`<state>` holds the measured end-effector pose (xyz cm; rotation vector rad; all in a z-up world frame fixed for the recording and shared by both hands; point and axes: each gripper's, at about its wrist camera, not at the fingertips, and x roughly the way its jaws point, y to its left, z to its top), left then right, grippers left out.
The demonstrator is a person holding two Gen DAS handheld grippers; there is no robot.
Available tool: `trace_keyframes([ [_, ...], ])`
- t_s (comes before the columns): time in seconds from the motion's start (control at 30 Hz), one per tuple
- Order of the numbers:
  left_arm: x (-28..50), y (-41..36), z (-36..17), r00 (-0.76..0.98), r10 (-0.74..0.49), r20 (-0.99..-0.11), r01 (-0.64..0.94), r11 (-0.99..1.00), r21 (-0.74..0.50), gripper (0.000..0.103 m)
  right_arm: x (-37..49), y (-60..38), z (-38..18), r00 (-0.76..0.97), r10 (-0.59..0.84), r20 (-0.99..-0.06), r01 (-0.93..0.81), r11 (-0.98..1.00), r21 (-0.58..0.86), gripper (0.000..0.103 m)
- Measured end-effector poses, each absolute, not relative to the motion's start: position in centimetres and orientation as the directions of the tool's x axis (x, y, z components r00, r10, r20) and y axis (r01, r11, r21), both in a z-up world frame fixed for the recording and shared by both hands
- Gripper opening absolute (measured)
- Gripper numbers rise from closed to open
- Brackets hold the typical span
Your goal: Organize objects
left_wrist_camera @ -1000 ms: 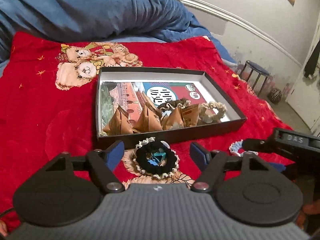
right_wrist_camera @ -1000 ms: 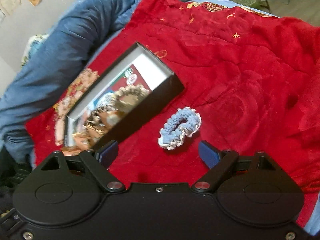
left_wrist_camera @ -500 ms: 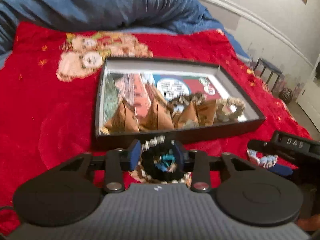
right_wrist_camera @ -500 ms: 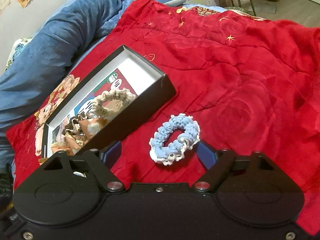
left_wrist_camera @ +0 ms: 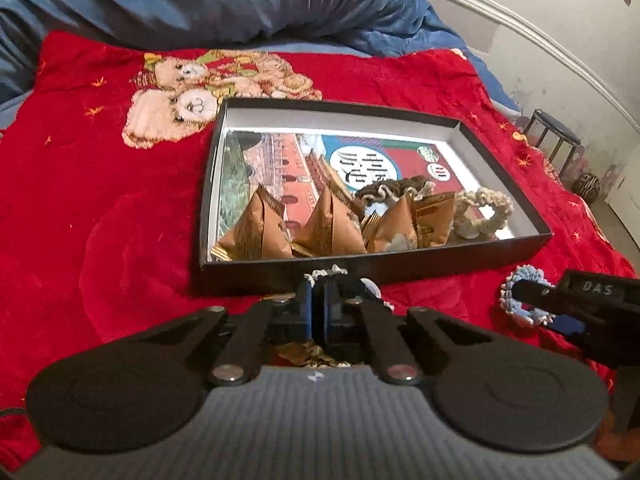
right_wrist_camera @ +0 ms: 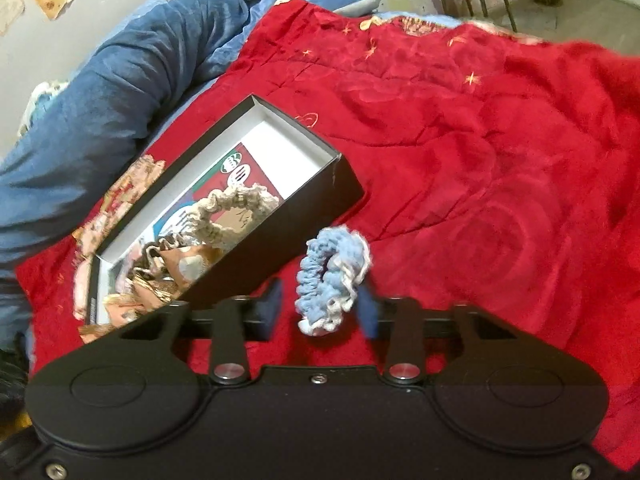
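A black shallow box (left_wrist_camera: 400,268) lies on the red blanket and holds several brown triangular packets (left_wrist_camera: 256,232), a dark scrunchie (left_wrist_camera: 384,192) and a beige scrunchie (left_wrist_camera: 484,208). My left gripper (left_wrist_camera: 318,304) is shut on a black scrunchie with white trim (left_wrist_camera: 340,276) just in front of the box's near wall. My right gripper (right_wrist_camera: 320,308) has its jaws partly closed around a light blue scrunchie (right_wrist_camera: 332,276), which stands up between them beside the box (right_wrist_camera: 280,232). The blue scrunchie also shows in the left wrist view (left_wrist_camera: 520,296).
A red blanket with teddy-bear print (left_wrist_camera: 100,200) covers the bed. A blue duvet (left_wrist_camera: 200,0) is heaped at the back. A small stool (left_wrist_camera: 556,136) and a striped ball (left_wrist_camera: 588,186) stand on the floor to the right.
My left gripper closed on the black scrunchie. My right gripper moved onto the blue scrunchie and its jaws narrowed around it; the scrunchie now stands up off the blanket.
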<state>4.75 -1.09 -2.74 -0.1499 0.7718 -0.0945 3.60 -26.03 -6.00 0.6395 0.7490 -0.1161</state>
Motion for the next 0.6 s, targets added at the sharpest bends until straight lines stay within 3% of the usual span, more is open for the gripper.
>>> trace_keyframes([
  [0.13,4.1,-1.0,-1.8,0.735,-0.158,-0.66,0.039,0.981,-0.191,0.004,3.1,-26.0,-5.6,0.761,0.142,-0.633,0.293,0.796,0.53,0.014],
  [0.37,2.2,-1.0,0.4,0.793,-0.216,-0.57,0.106,0.97,-0.22,0.002,1.2,-24.9,-1.9,0.831,0.179,-0.527,0.152,0.838,0.524,0.013],
  [0.43,2.1,-1.0,0.8,0.789,-0.208,-0.579,0.108,0.973,-0.202,0.003,0.5,-24.6,-0.7,0.844,0.194,-0.5,0.113,0.847,0.519,0.013],
  [0.5,2.4,-0.8,0.3,0.767,-0.198,-0.61,0.093,0.976,-0.199,0.015,-0.1,-24.5,0.2,0.85,0.211,-0.483,0.087,0.847,0.524,0.013],
  [0.57,2.5,-0.7,-0.6,0.767,-0.17,-0.619,0.075,0.981,-0.177,0.045,-0.7,-24.4,0.7,0.853,0.221,-0.473,0.071,0.848,0.525,0.013],
  [0.6,2.7,-1.0,-1.2,0.762,-0.146,-0.63,0.074,0.988,-0.138,0.049,-1.0,-24.3,0.7,0.851,0.223,-0.475,0.068,0.851,0.52,0.013],
])
